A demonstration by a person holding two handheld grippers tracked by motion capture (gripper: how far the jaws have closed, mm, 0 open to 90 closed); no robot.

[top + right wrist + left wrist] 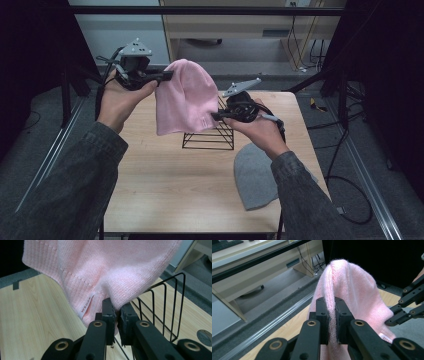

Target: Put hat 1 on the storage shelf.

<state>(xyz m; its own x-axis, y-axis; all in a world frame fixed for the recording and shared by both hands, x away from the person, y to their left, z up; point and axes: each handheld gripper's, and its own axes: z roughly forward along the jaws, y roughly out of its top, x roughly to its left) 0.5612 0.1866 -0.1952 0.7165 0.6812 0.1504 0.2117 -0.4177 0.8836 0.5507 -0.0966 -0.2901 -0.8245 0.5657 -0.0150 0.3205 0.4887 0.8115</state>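
- Sleeves first: my two denim forearms come in from the bottom of the high view, one hand on each gripper.
- L gripper is up at the left, above the table's far left corner, grey three-cornered plate on top. Its jaws are clamped on the pink beanie, pinching a fold of knit near the rounded crown end.
- Left gripper view confirms: pads pressed tight w/ a ridge of pink knit squeezed between them; rest of the beanie bulges up and away beyond the jaws.
- R gripper sits lower, right of centre, also closed on the beanie, gripping at the ribbed cuff edge. Right gripper view shows fabric bunched between the pads, w/ a small white label reading WEDZE just left of the jaws.
- Beanie is off the table, held in the air between both grippers, hanging slack, crown toward the upper left, cuff toward the lower right.
- Black wire rack stands on the tabletop right under/behind the beanie; can't tell if the knit touches it.
- Grey beanie lies flat on the table near the right front edge, partly under my right forearm, well apart from the pink one.
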